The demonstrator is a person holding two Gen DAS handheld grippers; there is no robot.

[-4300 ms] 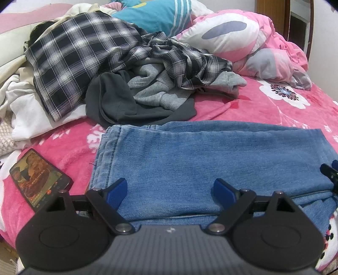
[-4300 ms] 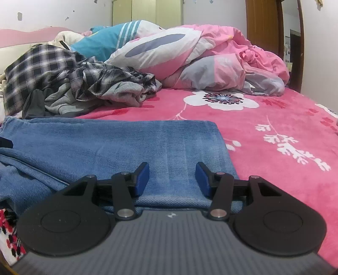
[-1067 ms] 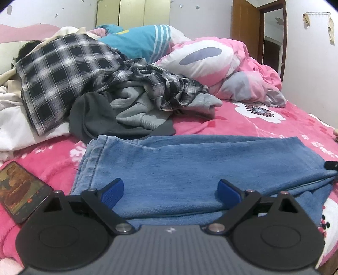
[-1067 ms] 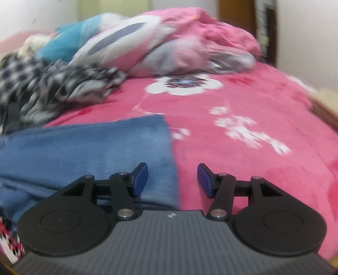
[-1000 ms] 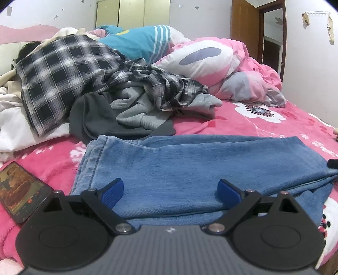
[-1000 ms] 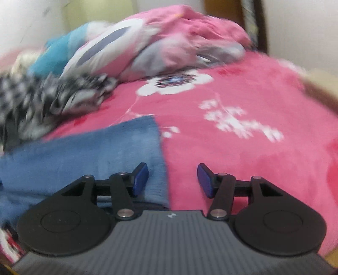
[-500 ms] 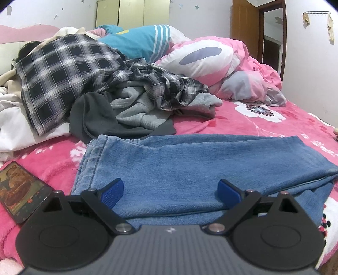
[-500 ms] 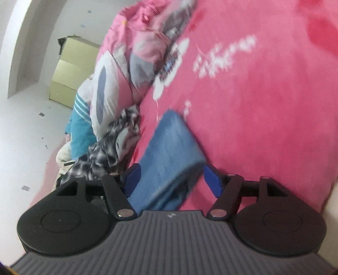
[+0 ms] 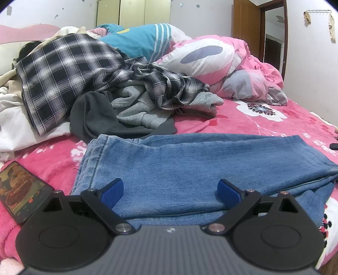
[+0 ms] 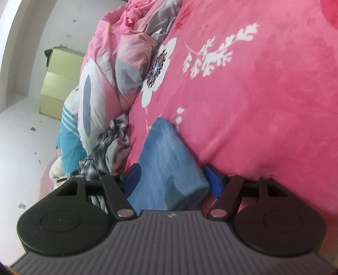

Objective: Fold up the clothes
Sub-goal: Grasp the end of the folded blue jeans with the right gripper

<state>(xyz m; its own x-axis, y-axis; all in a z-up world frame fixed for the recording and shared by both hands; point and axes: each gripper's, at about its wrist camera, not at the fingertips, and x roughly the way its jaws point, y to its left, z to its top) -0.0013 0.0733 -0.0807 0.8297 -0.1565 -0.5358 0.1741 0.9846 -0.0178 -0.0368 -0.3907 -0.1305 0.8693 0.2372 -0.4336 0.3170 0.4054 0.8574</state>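
While one pair of jeans [image 9: 190, 160] lies on the bed [image 9: 285, 124], the left gripper [image 9: 171, 190] gapes over it and the right gripper [image 10: 172, 179], jaws just widened, straddles its end unclamped.

Home bedroom: bed [image 9: 274, 124] (floral pink), wardrobe [image 9: 133, 12].

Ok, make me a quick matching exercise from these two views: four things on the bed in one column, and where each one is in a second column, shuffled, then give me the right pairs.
Things:
1. jeans
2. phone
3. plaid shirt
4. crumpled quilt

Places:
A. at the left edge of the left wrist view, beside the denim
B. far right end of the bed, near the door
C. spread flat just ahead of the left tool
D. on top of the clothes pile at the far left

Pairs: 1-C, 2-A, 3-D, 4-B
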